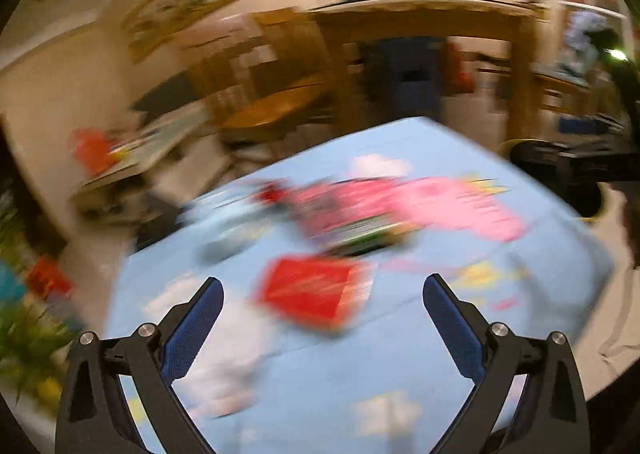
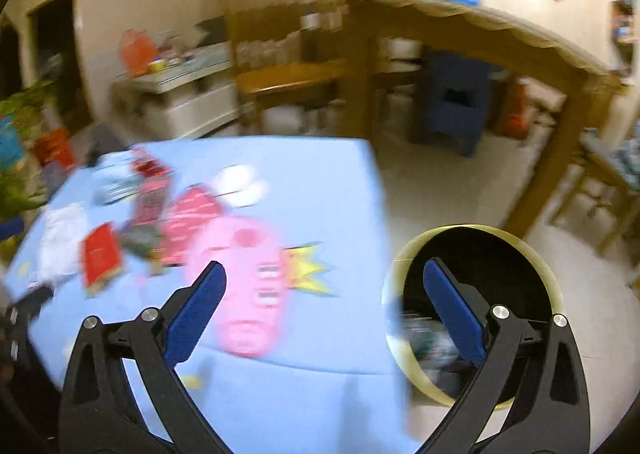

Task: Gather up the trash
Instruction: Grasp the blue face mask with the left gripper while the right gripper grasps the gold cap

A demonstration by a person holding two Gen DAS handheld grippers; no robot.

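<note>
Both grippers empty, spread wide: left gripper (image 1: 323, 286), right gripper (image 2: 325, 273).
Between pickups; next grab red packet (image 1: 316, 296) mid-table, drop in bin (image 2: 474, 238) off the right edge.

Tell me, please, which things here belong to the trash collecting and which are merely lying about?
Job: red packet, dark wrappers, white tissue, bin, left gripper, right gripper, both open.
Lying about: blue tablecloth, wooden table, framed pictures.

Light-blue tablecloth (image 2: 320, 174) with pink and yellow cartoon print — red packet (image 1: 316, 296), black bin (image 2: 476, 294) cream-rimmed.
</note>
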